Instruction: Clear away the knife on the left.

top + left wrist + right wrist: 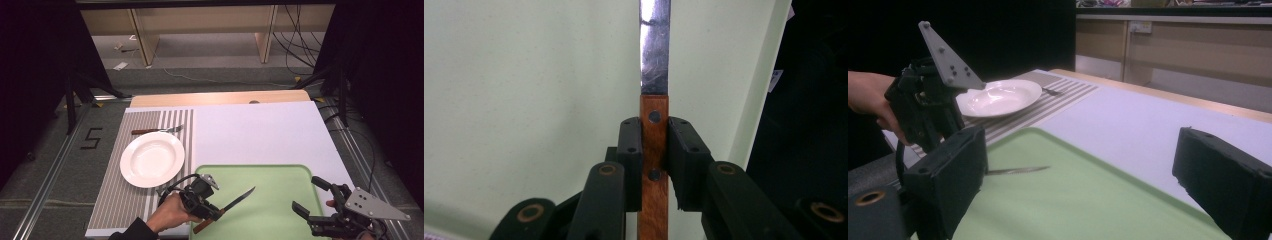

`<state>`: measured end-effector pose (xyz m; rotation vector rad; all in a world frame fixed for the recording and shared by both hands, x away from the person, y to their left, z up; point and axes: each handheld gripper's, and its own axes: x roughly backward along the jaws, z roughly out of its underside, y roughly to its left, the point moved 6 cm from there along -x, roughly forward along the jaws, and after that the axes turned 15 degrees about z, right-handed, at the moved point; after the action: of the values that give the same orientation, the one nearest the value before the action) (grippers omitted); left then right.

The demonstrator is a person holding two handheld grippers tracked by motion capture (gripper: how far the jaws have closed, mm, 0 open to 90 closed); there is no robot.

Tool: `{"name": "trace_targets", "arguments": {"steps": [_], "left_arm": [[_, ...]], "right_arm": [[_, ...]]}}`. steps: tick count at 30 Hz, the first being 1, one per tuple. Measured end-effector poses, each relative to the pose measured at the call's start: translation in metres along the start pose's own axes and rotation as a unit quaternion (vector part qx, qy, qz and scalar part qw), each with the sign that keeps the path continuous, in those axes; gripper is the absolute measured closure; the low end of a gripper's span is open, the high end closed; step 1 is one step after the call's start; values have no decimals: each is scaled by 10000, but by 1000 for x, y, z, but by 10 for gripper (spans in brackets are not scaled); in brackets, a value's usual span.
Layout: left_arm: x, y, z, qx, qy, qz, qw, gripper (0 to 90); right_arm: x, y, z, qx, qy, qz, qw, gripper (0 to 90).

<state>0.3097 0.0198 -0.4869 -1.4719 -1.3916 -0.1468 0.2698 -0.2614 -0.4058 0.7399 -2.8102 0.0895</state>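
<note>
While left tool (212, 212) grips knife (239, 200), tray (280, 200) lies open.

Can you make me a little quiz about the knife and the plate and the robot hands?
1. True or false: the left gripper is clamped on the knife's wooden handle.
2. What lies on the striped mat beyond the white plate? A) a spoon B) a fork C) a cup
3. Fill in: the knife blade hangs over the green ____.

Key:
1. True.
2. B, the fork.
3. Tray; the right gripper is open at its edge.
</note>
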Motion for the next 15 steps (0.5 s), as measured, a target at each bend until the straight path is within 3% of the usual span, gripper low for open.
{"name": "trace_targets", "arguments": {"steps": [15], "left_arm": [[-23, 9, 0, 370, 447, -11, 9983, 768]], "right_arm": [[0, 0, 0, 4, -8, -9, 10000, 86]]}}
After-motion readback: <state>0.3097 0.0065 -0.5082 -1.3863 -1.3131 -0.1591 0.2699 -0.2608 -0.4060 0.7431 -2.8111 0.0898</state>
